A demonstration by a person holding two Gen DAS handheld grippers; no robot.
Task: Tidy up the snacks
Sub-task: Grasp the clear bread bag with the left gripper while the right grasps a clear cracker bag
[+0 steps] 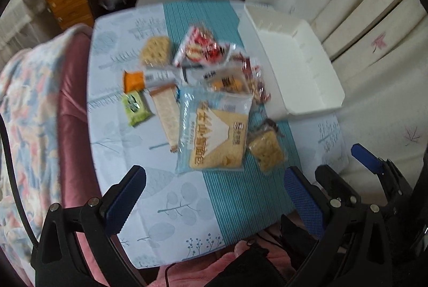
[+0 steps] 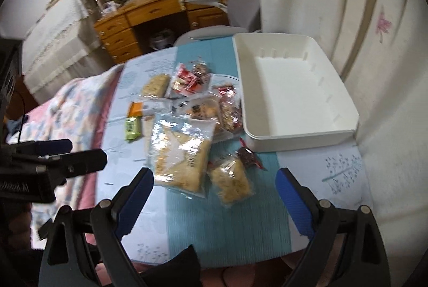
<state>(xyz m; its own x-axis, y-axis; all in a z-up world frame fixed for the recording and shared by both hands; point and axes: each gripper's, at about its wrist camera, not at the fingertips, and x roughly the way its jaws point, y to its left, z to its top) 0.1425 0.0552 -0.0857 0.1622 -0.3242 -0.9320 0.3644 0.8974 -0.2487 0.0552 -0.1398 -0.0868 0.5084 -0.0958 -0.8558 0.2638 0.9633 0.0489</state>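
Behind a small table, a wooden desk with drawers stands against the far wall, with cluttered shelves above it. A pale curtain with pink leaf prints hangs along the right side. The table wears a light cloth printed with blue leaves and a teal striped band down its middle.

A loose pile of packaged snacks sits at the centre of the table. Nearest is a large clear bread bag printed with a mountain shape. Just beside it on the right lies a small noodle-cake packet. Farther back are a green packet, an orange packet, a cracker pack and a red-and-white wrapped snack.

To the right of the pile stands a white rectangular bin. Its inside looks empty.

The left gripper hovers low over the near edge of the table, fingers spread wide, holding nothing. The right gripper hovers likewise, fingers spread wide and empty, pointing at the bread bag and the noodle-cake packet.

These packets are probably light, with soft, slippery film and crushable contents. The bread bag will likely sag, so a gentle pinch on a sealed edge seems safest.
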